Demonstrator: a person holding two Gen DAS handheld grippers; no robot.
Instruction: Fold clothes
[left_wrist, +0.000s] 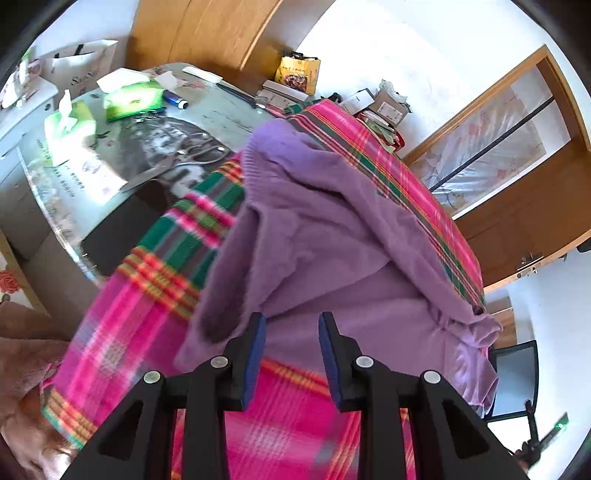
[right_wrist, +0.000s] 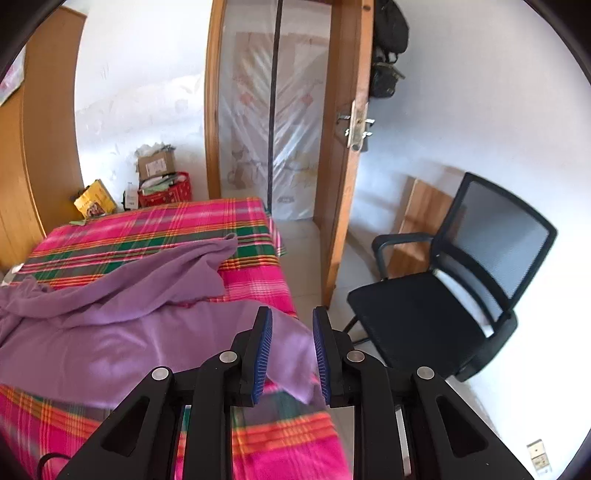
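The left gripper (left_wrist: 291, 321) hangs part open over the purple sweater (left_wrist: 332, 240) – empty. The right gripper (right_wrist: 292, 317) is the same – nothing between its pads.

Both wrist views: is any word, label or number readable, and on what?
None reads clearly.
White bag: pale print, too faint.
Yellow bag: characters too small.
Tissue packs: logo blurred.
Leaflet: print too small.
Cardboard box: label too small.

black left gripper (left_wrist: 291, 319), right gripper (right_wrist: 292, 314) — blue ribbed jaws, silver screws
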